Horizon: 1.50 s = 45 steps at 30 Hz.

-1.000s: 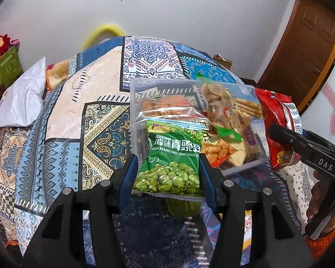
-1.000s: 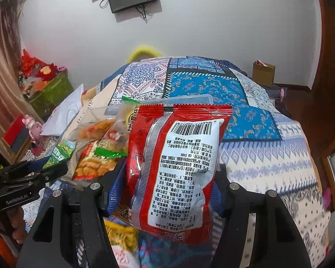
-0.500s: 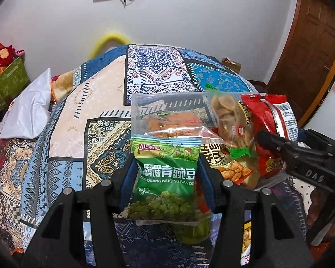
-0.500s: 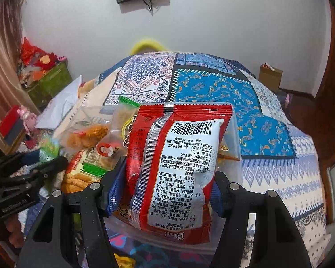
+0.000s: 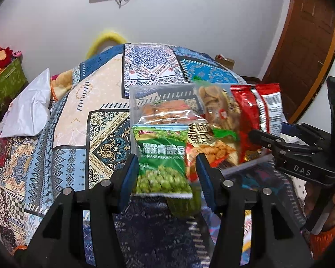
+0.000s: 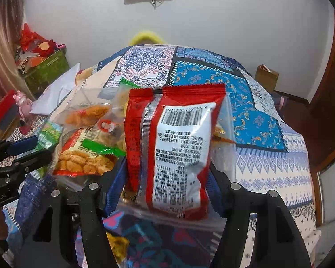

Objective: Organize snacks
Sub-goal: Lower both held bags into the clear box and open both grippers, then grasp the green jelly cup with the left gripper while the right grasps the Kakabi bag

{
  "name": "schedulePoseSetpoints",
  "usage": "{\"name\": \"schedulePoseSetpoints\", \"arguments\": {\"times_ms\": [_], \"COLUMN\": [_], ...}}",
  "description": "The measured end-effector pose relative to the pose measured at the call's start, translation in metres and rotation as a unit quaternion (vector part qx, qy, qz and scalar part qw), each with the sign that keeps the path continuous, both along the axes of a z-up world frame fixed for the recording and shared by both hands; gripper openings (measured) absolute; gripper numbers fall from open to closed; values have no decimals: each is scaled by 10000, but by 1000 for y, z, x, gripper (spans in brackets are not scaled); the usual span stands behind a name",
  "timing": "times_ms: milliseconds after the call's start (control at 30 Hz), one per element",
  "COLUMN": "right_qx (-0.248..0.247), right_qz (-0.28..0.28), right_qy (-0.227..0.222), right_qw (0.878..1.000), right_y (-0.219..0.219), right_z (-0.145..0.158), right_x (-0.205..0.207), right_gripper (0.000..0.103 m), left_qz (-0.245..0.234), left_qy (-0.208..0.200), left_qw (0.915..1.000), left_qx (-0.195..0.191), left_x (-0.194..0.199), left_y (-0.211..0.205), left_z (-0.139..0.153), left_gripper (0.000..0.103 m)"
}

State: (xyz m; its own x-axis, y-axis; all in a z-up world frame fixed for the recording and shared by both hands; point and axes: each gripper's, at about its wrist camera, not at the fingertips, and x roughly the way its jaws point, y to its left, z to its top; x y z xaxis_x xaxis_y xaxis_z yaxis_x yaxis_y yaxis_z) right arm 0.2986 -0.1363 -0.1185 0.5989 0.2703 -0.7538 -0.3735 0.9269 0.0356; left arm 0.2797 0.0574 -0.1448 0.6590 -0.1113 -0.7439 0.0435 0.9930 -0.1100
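My left gripper (image 5: pixel 166 174) is shut on a green pea snack packet (image 5: pixel 162 158), held upright above the bed. My right gripper (image 6: pixel 167 178) is shut on a red snack packet (image 6: pixel 174 147) with a white barcode label. The red packet also shows in the left wrist view (image 5: pixel 256 109), at the right. Between the two grippers stands a clear plastic box (image 5: pixel 167 96) holding several snack bags, among them an orange-red biscuit bag (image 6: pixel 82 156) and a clear bag of crisps (image 5: pixel 214 102). Both packets are held at the box's near side.
A patchwork-patterned bed cover (image 5: pixel 96 102) lies under everything. A white pillow (image 5: pixel 29 109) and a green box (image 6: pixel 47 71) are at the left. A cardboard box (image 6: pixel 266 77) and a wooden door (image 5: pixel 308 44) are at the right. A yellow snack bag (image 6: pixel 116 248) lies below the right gripper.
Both grippers, with their packets, have moved closer to the clear box. The red packet now leans against the box's right side and has tilted a little.
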Motion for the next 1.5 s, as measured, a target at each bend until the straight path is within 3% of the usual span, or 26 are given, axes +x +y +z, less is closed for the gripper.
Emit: {"name": "schedulePoseSetpoints", "arguments": {"times_ms": [267,400,533,767,967,1233,1400,1500], "right_qx": [216,309,334,108,-175,-196,-580,-568], "right_qz": [110,135,221,341,442,495,611,637], "right_qy": [-287,-537,-531,-94,467,1072,968,891], "right_qw": [9993,9980,9978,9993,9978,9928,9917,9924], "right_y": [-3,-3,-1,10,24,35,44,43], "right_z": [34,50,50,11,-31,-67,-74,-73], "right_x": [-33,-57,-74,-90,-85,-70,-73,-74], "right_gripper": [63,79,80,80,80,80,82,75], "left_qz": [-18,-37,-113,-119,-106,-120,-139,-142], "left_qy": [-298,-478,-459,-166,211,572,735,792], "left_qw": [9995,9988,9989,9998,9997,9983,9972,9967], "left_qx": [-50,-49,-64,-48,-55,-78,-50,-55], "left_x": [-37,-57,-76,-93,-98,-95,-91,-85], "left_y": [-2,-3,-4,-2,0,1,-3,-5], "left_z": [36,51,52,29,1,-30,-43,-49], "left_gripper": [56,68,68,68,68,68,68,68]}}
